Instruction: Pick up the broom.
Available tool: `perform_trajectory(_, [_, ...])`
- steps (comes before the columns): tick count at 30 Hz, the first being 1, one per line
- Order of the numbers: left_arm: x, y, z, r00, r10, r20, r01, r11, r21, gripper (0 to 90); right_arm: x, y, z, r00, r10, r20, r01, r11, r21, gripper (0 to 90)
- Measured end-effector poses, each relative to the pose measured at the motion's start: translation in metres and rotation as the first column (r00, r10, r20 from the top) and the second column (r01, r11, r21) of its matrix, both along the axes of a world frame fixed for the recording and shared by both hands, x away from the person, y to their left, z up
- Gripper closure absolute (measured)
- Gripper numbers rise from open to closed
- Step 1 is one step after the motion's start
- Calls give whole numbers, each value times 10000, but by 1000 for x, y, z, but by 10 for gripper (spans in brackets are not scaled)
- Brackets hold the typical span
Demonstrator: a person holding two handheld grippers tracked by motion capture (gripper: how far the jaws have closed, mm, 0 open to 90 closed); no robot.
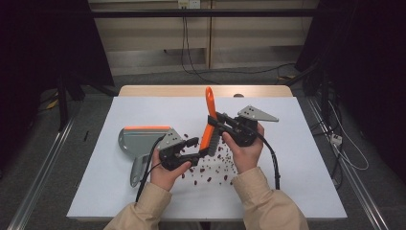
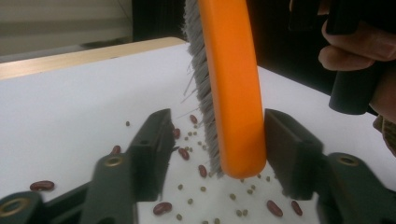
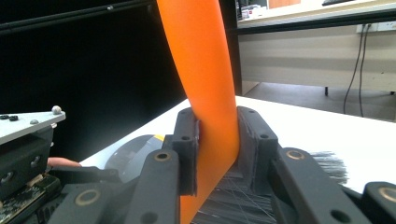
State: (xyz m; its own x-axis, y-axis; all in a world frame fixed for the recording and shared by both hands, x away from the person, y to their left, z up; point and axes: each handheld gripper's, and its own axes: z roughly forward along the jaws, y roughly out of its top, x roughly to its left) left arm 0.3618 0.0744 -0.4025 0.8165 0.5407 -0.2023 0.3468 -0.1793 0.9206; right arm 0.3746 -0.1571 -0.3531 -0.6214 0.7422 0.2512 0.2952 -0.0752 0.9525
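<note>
Orange brush (image 1: pixel 209 125) clamped in the right gripper (image 1: pixel 216 122), tilted above scattered beans (image 1: pixel 210 168) mid-table.
Left gripper (image 1: pixel 194 149) straddles its lower end, one pad touching; grey dustpan (image 1: pixel 139 142) lies left.

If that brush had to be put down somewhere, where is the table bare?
Bare: the table's right side beyond the right gripper, and the far strip behind the brush. Crowded: beans in the middle, dustpan at left.

Grey floor (image 1: pixel 57 158), pale cabinets (image 1: pixel 201 33), possibly dark curtains (image 1: pixel 43 43).
</note>
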Motion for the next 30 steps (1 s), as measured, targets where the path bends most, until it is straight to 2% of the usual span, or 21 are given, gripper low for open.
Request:
perform_trajectory(3, [-1, -2, 0, 9998, -198, -8, 198, 9998, 44, 619, 0, 1, 1, 10000, -38, 36, 39, 9998, -191, 705])
perform_trajectory(4, [-2, -3, 0, 9998, -199, -15, 199, 9998, 99, 619, 0, 1, 1, 10000, -38, 36, 39, 9998, -191, 705])
perform_trajectory(6, [-2, -4, 1, 9999, -130, -18, 130, 9995, 297, 675, 0, 3, 1, 10000, -77, 40, 79, 9995, -294, 704])
perform_trajectory(14, [-1, -5, 1, 9987, 474, -163, -462, 9969, 639, 707, -5, 18, 9, 9989, -228, 409, 279, 9913, -1290, 699])
perform_trajectory(21, [-4, -1, 0, 9955, 942, 110, -946, 9943, 496, 712, -4, 23, 9, 9991, -196, 383, 234, 9945, -1024, 683])
perform_trajectory(22, [-4, 0, 0, 9943, 1060, 126, -1065, 9932, 469, 712, -4, 23, 9, 9989, -192, 429, 230, 9955, -918, 658])
perform_trajectory(23, [-4, 1, 0, 9930, 1177, 75, -1179, 9923, 369, 712, -3, 24, 8, 9989, -229, 417, 262, 9963, -822, 590])
perform_trajectory(24, [-3, 2, -1, 9917, 1286, 41, -1287, 9913, 293, 712, -4, 25, 8, 9981, -522, 338, 542, 9968, -595, 449])
perform_trajectory(25, [-3, 4, -1, 9898, 1420, 62, -1421, 9895, 268, 712, -4, 25, 8, 9981, -522, 338, 542, 9968, -595, 449])
perform_trajectory(26, [-3, 6, -1, 9881, 1539, 83, -1540, 9878, 233, 712, -5, 24, 6, 9961, -848, 254, 858, 9955, -393, 356])
perform_trajectory(27, [-2, 8, -1, 9863, 1647, 109, -1649, 9862, 171, 712, -5, 24, 6, 9961, -848, 254, 858, 9955, -393, 356])
perform_trajectory(28, [-2, 10, 0, 9841, 1774, 92, -1775, 9841, 87, 711, -5, 25, 3, 9944, -1059, -13, 1058, 9941, -229, 297])
perform_trajectory(30, [-1, 12, 1, 9810, 1929, 185, -1930, 9812, 61, 711, -4, 25, 0, 9947, -1023, -94, 1021, 9946, -172, 276])
